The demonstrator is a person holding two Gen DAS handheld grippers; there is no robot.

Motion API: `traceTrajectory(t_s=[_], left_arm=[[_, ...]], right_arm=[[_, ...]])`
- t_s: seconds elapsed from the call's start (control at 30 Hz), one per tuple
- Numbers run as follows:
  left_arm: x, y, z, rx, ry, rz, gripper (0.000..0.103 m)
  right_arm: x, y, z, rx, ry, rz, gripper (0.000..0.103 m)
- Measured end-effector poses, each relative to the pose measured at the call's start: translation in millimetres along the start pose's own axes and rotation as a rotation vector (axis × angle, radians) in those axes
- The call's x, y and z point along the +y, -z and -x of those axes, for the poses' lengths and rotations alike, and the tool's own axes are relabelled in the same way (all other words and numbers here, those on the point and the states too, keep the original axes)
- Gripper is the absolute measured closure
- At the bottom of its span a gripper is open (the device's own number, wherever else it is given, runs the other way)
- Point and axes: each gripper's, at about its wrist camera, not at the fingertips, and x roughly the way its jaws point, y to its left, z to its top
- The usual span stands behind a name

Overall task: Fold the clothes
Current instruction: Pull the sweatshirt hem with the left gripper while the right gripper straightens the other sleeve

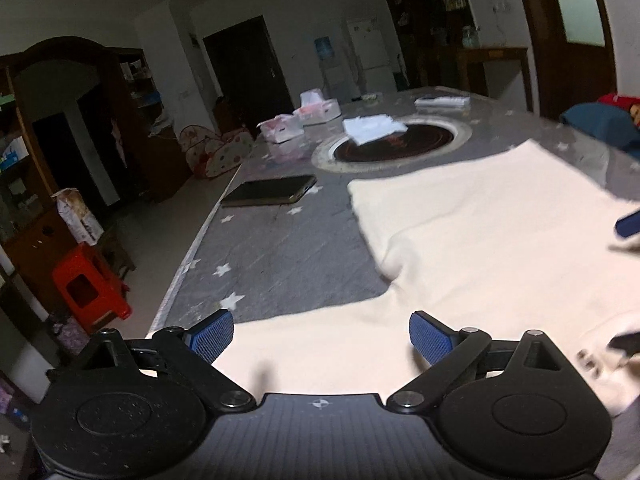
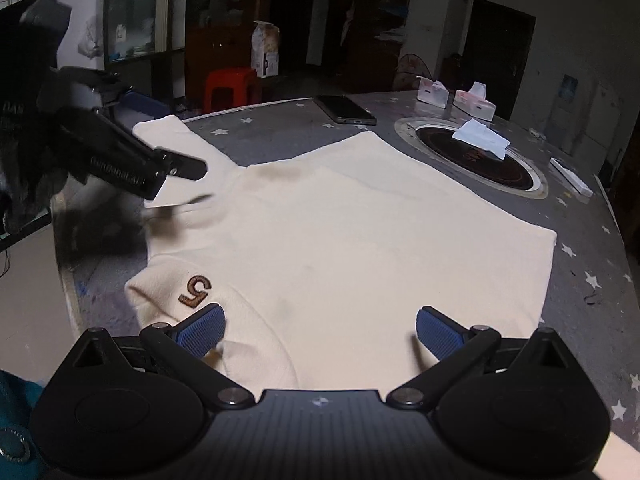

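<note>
A cream sweatshirt lies spread flat on the grey star-patterned table cover. It also shows in the left wrist view. One sleeve with a brown "5" patch is folded near my right gripper, which is open and empty just above the cloth. My left gripper is open and empty over the other sleeve. It also shows in the right wrist view at the far left, blurred.
A phone lies on the table beyond the sweatshirt. A round inset cooktop holds white tissue. Tissue boxes stand farther back. A blue garment lies at the right. A red stool stands on the floor to the left.
</note>
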Motion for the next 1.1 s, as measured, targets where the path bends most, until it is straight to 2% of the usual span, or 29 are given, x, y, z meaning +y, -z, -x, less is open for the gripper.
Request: traceTrajectory(t_s=[0.13,0.23,0.33,0.47,0.6,0.73,0.9,1.03,1.1], left_arm=[[-15.4,-6.9,10.7,-0.029,0.080,-0.001,0.006],[-34.9,-6.5,13.4,-0.041,0.138,-0.024,0.006],[-55.1,-2.7,12.0,-0.040,0.170,-0.059,0.006],[-71.4,3.9,11.0,-0.035,0.204,-0.088,0.006],[-69.9,8.1,11.2,-0.022,0.262,-0.062,0.007],[-62.4,13.3,4.0,0.039,0.304,-0.008,0.012],[-49.8,17.1,3.7,0.053,0.329,0.019,0.013],[-45.3,17.5,4.3,0.068,0.363,0.051,0.013],[-41.9,14.0,8.0,0.051,0.375,0.065,0.011]], right_arm=[[-0.4,0.8,18.7,-0.038,0.023,-0.008,0.000],[0.8,8.7,23.5,-0.029,0.040,-0.016,0.000],[5.6,20.1,22.2,0.008,0.054,0.001,0.000],[5.5,24.9,37.0,-0.017,0.067,-0.011,0.000],[-11.7,29.4,51.2,-0.041,0.071,-0.115,0.000],[-27.4,44.8,51.0,-0.002,0.060,-0.219,0.000],[-44.4,52.5,64.3,-0.035,0.053,-0.333,0.000],[-60.3,67.3,59.3,-0.019,0.045,-0.428,0.000],[-60.8,69.1,59.7,-0.017,0.041,-0.428,0.000]])
